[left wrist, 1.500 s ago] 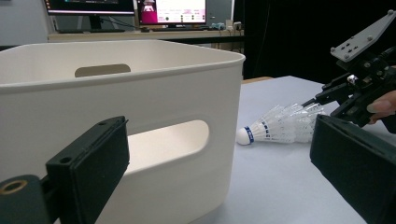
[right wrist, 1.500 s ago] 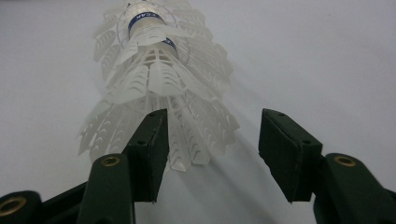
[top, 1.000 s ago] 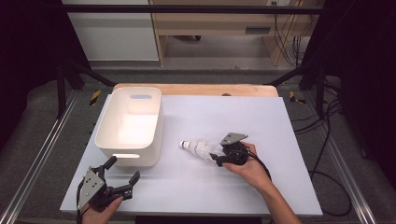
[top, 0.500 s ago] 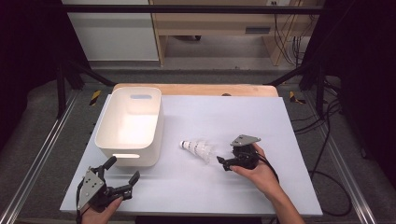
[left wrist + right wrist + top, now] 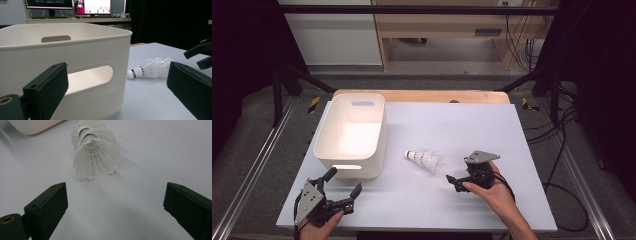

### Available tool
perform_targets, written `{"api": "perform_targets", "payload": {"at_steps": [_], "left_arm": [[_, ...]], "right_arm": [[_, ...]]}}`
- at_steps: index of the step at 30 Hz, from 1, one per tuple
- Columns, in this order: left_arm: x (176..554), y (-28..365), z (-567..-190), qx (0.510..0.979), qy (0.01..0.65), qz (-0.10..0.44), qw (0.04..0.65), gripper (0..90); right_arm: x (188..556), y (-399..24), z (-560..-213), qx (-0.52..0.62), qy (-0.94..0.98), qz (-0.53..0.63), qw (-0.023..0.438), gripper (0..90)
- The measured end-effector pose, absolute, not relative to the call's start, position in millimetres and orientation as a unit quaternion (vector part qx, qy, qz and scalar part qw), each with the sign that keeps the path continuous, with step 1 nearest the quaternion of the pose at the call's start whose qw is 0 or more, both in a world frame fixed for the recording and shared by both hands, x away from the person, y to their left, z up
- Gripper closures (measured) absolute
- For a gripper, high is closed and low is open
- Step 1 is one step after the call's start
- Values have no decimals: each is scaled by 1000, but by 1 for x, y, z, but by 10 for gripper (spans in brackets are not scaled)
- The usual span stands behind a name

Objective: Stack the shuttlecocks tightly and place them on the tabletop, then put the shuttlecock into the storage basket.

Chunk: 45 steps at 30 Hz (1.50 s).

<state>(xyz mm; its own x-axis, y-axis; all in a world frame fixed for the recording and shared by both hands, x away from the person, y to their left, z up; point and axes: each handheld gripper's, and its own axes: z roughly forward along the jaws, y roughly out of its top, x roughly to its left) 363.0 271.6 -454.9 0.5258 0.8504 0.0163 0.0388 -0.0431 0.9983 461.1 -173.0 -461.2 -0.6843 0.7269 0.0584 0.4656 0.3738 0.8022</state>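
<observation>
Right gripper [image 5: 455, 181]: jaws stand wide apart and hold nothing. It sits low over the table [image 5: 512, 130], toward the near right part of the white surface, and points at the skirt end of the shuttlecock [image 5: 424, 159].

Change noted: in the picture from a second ago this gripper was at the shuttlecock's skirt; half a second ago it had drawn slightly clear; it now stands farther back toward the near edge, with bare table between jaws and skirt. The shuttlecock itself lies in the same place. Judgement: the shuttlecock is released, or a grasp was abandoned; any move of it into the bin [image 5: 353, 135] would need a fresh approach.

Shuttlecock: lies on its side near the table's middle, cork toward the bin, skirt toward the right gripper, just beside the bin's right wall and apart from it.

Left gripper [image 5: 338, 186]: jaws likewise spread, empty, by the near left corner, just in front of the bin's near wall. Unchanged across the pictures.

Bin: white, handle slots in the end walls, on the left half of the table, nothing visible inside.

Markings: blue bands around the shuttlecock below the cork; no lettering legible. Monitors [image 5: 92, 6] behind the bin in the left gripper view show content too small to read.
</observation>
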Motion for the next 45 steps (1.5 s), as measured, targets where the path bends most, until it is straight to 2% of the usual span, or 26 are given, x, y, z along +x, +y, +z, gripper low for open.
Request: {"api": "perform_targets", "payload": {"at_steps": [20, 32, 45], "left_arm": [[361, 272, -455, 634, 352, 342, 597, 37], [360, 273, -454, 635, 349, 345, 597, 37], [360, 271, -454, 636, 346, 343, 599, 26]], "right_arm": [[435, -153, -463, 356, 818, 432, 134, 65], [434, -133, -465, 350, 825, 425, 127, 96], [439, -112, -468, 351, 828, 420, 122, 81]]}}
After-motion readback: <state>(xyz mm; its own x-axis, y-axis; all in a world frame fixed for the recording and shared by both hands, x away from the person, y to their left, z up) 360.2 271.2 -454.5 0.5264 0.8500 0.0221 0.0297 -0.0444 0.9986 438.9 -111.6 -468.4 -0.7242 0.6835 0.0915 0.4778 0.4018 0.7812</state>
